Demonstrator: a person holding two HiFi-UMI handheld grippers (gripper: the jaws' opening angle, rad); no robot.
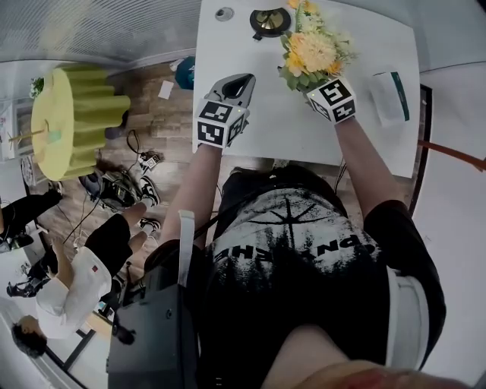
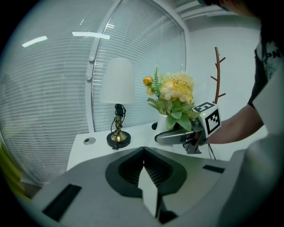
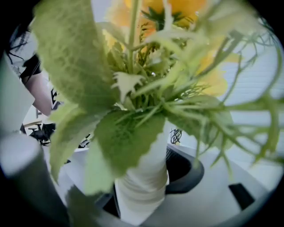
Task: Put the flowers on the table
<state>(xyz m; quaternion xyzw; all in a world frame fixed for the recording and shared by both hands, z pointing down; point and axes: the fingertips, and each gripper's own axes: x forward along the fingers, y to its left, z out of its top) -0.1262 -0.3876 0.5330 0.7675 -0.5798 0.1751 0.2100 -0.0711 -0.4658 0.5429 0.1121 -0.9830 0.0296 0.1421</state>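
A bunch of yellow flowers (image 1: 311, 52) with green leaves stands in a white ribbed vase (image 3: 144, 181). My right gripper (image 1: 317, 87) is shut on the vase, over the white table (image 1: 250, 144) near its far side. From the left gripper view the flowers (image 2: 175, 91) and vase (image 2: 163, 122) show above the right gripper (image 2: 171, 137); I cannot tell whether the vase base touches the table. Leaves (image 3: 120, 137) fill most of the right gripper view. My left gripper (image 1: 241, 78) is shut and holds nothing, a little left of the flowers.
A table lamp (image 1: 269, 20) with a black and gold base (image 2: 118, 138) stands at the table's far edge, beside a round grommet (image 1: 225, 13). A white and green box (image 1: 391, 95) lies at the right. A yellow-green round seat (image 1: 80, 118) and people are on the floor at the left.
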